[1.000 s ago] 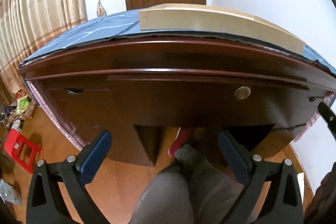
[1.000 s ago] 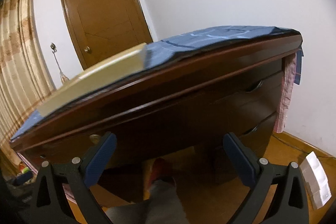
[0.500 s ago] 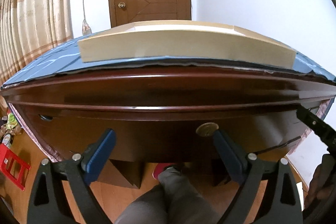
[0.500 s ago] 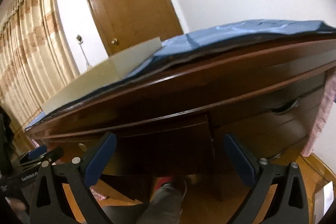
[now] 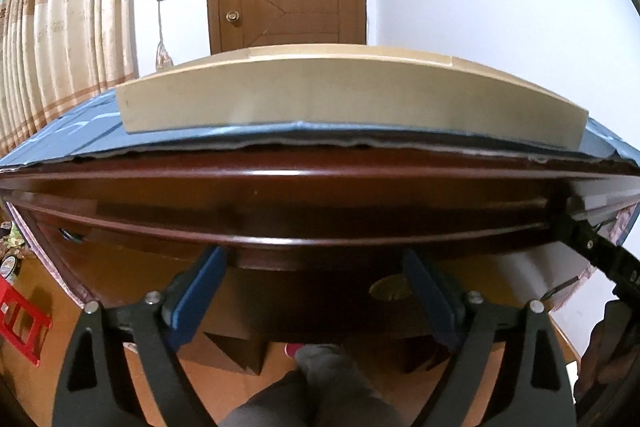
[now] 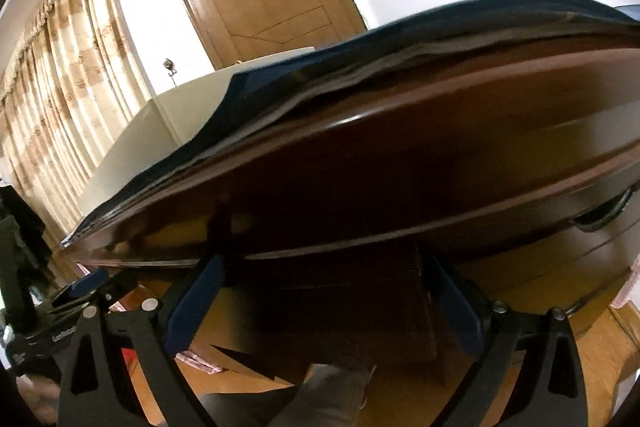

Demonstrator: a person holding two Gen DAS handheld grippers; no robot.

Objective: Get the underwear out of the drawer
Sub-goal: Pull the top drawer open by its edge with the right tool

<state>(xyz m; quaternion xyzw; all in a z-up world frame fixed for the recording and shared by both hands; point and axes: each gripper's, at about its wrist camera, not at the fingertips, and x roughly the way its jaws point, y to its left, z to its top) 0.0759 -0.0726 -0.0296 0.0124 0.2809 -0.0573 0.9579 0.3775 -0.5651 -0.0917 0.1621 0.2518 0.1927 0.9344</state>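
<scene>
The dark wooden desk point(image 5: 320, 195) fills both views, and its centre drawer front point(image 5: 320, 311) with a round brass knob point(image 5: 390, 289) is closed. My left gripper point(image 5: 314, 287) is close in front of this drawer. Its jaws are closing but still wide, and the knob sits just inside the right finger, untouched. My right gripper point(image 6: 324, 291) stands open below the desk's edge with only the drawer front point(image 6: 344, 311) behind it. The right gripper point(image 5: 592, 247) also shows at the left wrist view's right edge. No underwear is visible.
A beige wooden box point(image 5: 304, 99) lies on a blue mat point(image 5: 80, 131) on the desk top. A side drawer handle point(image 6: 604, 215) is at the right. A person's grey trouser leg point(image 5: 320, 387) is under the desk, and a red stool point(image 5: 20, 323) stands on the floor at left.
Both grippers have moved closer to the desk front. In the left wrist view the knob has slid from above the fingers to between them. The right wrist view swung left.
</scene>
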